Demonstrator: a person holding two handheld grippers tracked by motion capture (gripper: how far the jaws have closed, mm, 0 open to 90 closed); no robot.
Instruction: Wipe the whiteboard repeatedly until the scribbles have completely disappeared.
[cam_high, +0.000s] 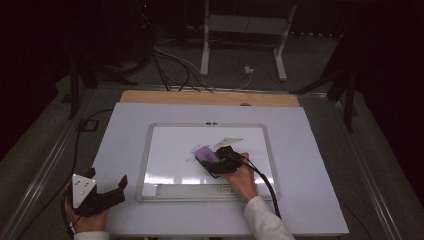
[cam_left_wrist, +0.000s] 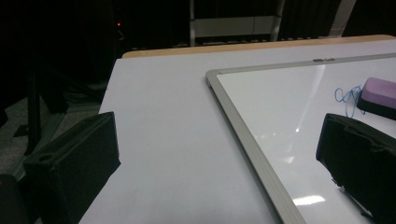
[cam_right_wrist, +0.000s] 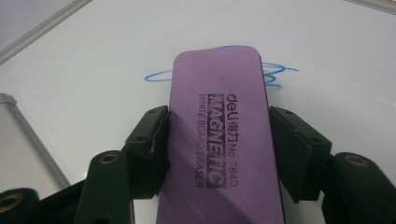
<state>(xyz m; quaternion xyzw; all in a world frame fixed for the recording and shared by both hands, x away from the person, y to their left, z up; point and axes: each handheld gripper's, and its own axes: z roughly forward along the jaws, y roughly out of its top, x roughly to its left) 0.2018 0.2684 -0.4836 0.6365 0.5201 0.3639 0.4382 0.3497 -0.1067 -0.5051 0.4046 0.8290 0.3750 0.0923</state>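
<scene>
Where the person sits, at the near edge: the left gripper (cam_high: 107, 192) rests in the left hand (cam_high: 85, 215) on the pale lilac table sheet (cam_high: 115, 145), jaws spread apart with nothing between them.
Whiteboard: the silver-framed rectangular whiteboard (cam_high: 145, 160) lies flat on the sheet, just right of that gripper.
Right gripper: the right gripper (cam_right_wrist: 217, 140), in the right hand (cam_high: 240, 180), has its jaws clenched on both long sides of the purple oblong magnetic eraser (cam_right_wrist: 219, 135).
Eraser position: on the board's middle, partly covering the blue marker scribble (cam_right_wrist: 275, 74).
Far edge: a wooden tabletop strip (cam_high: 210, 97) shows beyond the sheet.
</scene>
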